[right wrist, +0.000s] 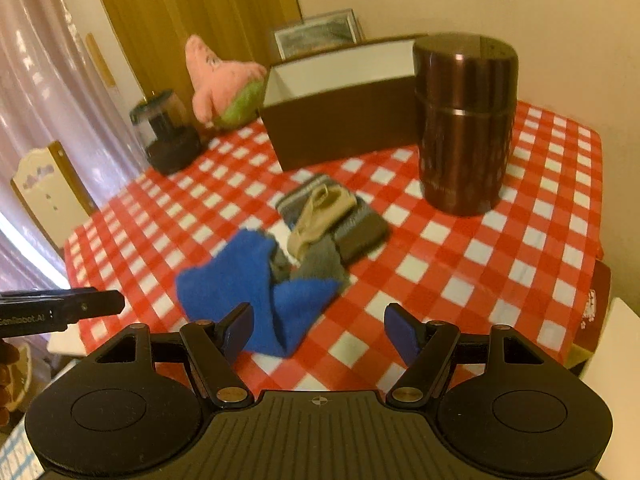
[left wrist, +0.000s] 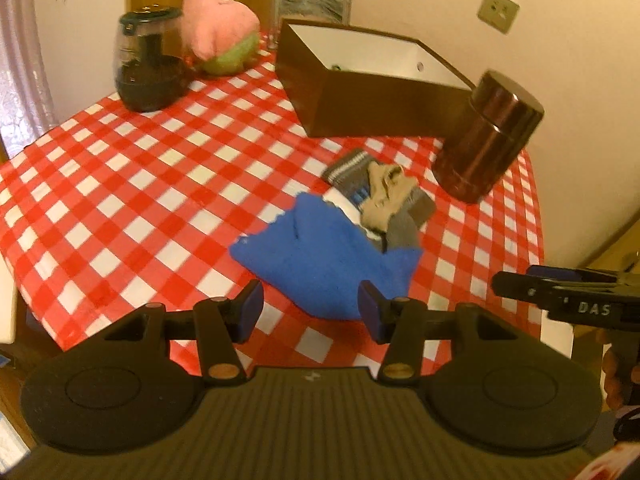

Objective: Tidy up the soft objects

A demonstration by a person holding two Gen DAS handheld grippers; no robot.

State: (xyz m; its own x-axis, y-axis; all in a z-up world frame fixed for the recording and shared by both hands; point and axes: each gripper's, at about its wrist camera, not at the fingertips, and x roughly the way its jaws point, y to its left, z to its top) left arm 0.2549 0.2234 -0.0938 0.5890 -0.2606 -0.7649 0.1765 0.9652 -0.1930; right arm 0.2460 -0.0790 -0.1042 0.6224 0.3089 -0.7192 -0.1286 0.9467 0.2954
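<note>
Both grippers hang over the checkered worktop [left wrist: 120,184] with nothing in them: left gripper [left wrist: 310,310] fingers partly apart, right gripper [right wrist: 318,330] fingers spread wider. The blue cloth [left wrist: 320,256] lies just ahead, touching the sock pile [right wrist: 328,220], near the brown box [left wrist: 360,96] and canister [right wrist: 464,124].

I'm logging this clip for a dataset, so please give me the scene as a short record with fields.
surface: red-and-white checked tablecloth
soft pile: blue fleece cloth, beige sock on top of grey striped socks
container: open brown box with white inside
beside the pile: brown metal canister
far edge: pink star plush toy
left gripper: open, empty
right gripper: open, empty
</note>
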